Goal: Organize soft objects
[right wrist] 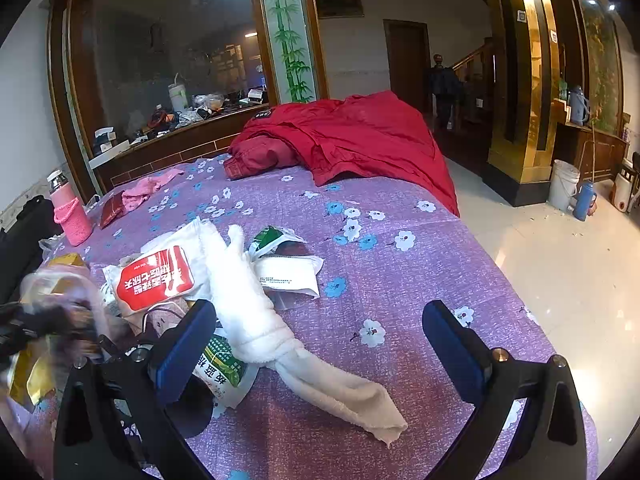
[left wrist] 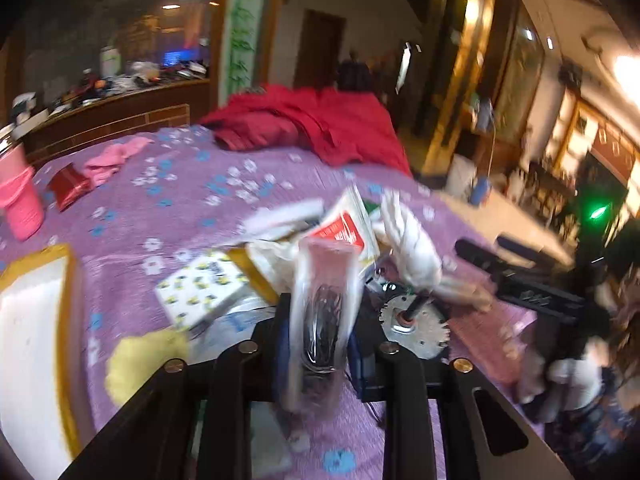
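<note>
My left gripper (left wrist: 320, 344) is shut on a clear plastic bag (left wrist: 322, 300) with dark wire coiled inside, held above the purple floral bedspread (left wrist: 192, 200). My right gripper (right wrist: 320, 344) is open and empty, its blue pads (right wrist: 184, 344) either side of a knotted white towel (right wrist: 256, 312) lying on the bedspread (right wrist: 400, 280). The towel also shows in the left wrist view (left wrist: 408, 240). A red-and-white packet (right wrist: 154, 276) and a green-and-white packet (right wrist: 220, 364) lie beside the towel. The left gripper and its bag appear blurred at the far left of the right wrist view (right wrist: 56, 312).
A red quilt (right wrist: 352, 136) is heaped at the bed's far end. A pink cloth (right wrist: 148, 188), a red pouch (right wrist: 112, 208) and a pink bottle (right wrist: 70, 212) are at the far left. A metal motor disc (left wrist: 416, 324), a patterned box (left wrist: 204, 288) and a yellow cloth (left wrist: 140, 360) lie near the left gripper.
</note>
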`<control>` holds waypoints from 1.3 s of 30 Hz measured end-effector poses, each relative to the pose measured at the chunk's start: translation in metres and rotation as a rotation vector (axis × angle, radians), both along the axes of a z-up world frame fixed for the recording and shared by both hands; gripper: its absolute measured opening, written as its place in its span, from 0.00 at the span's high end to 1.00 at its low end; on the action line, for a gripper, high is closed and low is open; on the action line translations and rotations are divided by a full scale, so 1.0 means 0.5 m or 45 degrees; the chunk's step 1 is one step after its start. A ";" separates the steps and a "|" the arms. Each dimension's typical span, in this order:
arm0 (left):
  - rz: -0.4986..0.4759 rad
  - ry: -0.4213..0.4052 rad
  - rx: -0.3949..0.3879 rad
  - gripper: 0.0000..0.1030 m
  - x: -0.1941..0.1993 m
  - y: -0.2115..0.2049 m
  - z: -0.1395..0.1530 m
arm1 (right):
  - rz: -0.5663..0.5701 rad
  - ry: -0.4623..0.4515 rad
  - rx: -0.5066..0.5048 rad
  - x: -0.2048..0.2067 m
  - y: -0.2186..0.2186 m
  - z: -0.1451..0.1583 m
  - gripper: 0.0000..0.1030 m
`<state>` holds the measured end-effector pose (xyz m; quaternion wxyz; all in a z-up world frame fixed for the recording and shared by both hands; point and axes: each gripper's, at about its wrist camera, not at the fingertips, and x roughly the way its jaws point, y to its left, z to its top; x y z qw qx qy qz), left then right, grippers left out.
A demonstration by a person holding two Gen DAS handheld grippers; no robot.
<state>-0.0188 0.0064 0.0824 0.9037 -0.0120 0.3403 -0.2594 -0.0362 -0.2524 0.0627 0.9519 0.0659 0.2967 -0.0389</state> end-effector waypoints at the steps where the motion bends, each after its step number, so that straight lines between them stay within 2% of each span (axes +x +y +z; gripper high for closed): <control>1: 0.017 -0.025 -0.027 0.78 -0.021 0.022 0.016 | 0.002 0.000 0.004 0.000 -0.001 0.000 0.00; 7: 0.126 -0.146 -0.144 0.78 -0.126 0.178 0.093 | 0.023 0.005 0.057 0.001 -0.007 0.002 0.00; 9: 0.184 -0.148 -0.161 0.77 -0.139 0.233 0.104 | 0.069 0.050 0.095 0.014 0.002 0.005 0.07; 10: 0.218 -0.149 -0.165 0.77 -0.149 0.265 0.107 | 0.090 0.063 0.098 0.019 0.009 0.010 0.14; 12: 0.291 -0.160 -0.148 0.77 -0.165 0.313 0.108 | 0.158 0.122 0.100 0.046 0.031 0.019 0.18; 13: 0.318 -0.164 -0.146 0.77 -0.171 0.331 0.107 | 0.186 0.157 0.100 0.064 0.041 0.020 0.25; 14: 0.341 -0.166 -0.152 0.77 -0.177 0.349 0.105 | 0.202 0.180 0.090 0.077 0.049 0.018 0.36; 16: 0.381 -0.164 -0.172 0.77 -0.189 0.381 0.099 | 0.246 0.247 0.059 0.108 0.065 0.006 0.44; 18: 0.413 -0.156 -0.191 0.77 -0.193 0.407 0.092 | 0.296 0.337 0.059 0.134 0.075 -0.020 0.65; 20: 0.443 -0.146 -0.203 0.77 -0.193 0.430 0.085 | 0.293 0.349 0.049 0.134 0.072 -0.026 0.73; 23: 0.474 -0.133 -0.216 0.77 -0.188 0.458 0.083 | 0.269 0.282 0.098 0.099 0.057 0.020 0.75; 25: 0.489 -0.131 -0.224 0.77 -0.186 0.471 0.083 | 0.266 0.205 0.105 0.065 0.055 0.072 0.75; 28: 0.504 -0.132 -0.244 0.77 -0.178 0.495 0.086 | 0.345 0.110 0.167 0.018 0.079 0.159 0.75; 30: 0.510 -0.123 -0.250 0.77 -0.167 0.504 0.088 | 0.437 0.095 0.225 0.005 0.114 0.195 0.75; 34: 0.525 -0.066 -0.238 0.77 -0.117 0.516 0.075 | 0.688 0.152 0.406 0.013 0.230 0.218 0.75; 39: 0.533 0.033 -0.233 0.77 -0.045 0.524 0.044 | 0.926 0.332 0.719 0.071 0.394 0.176 0.75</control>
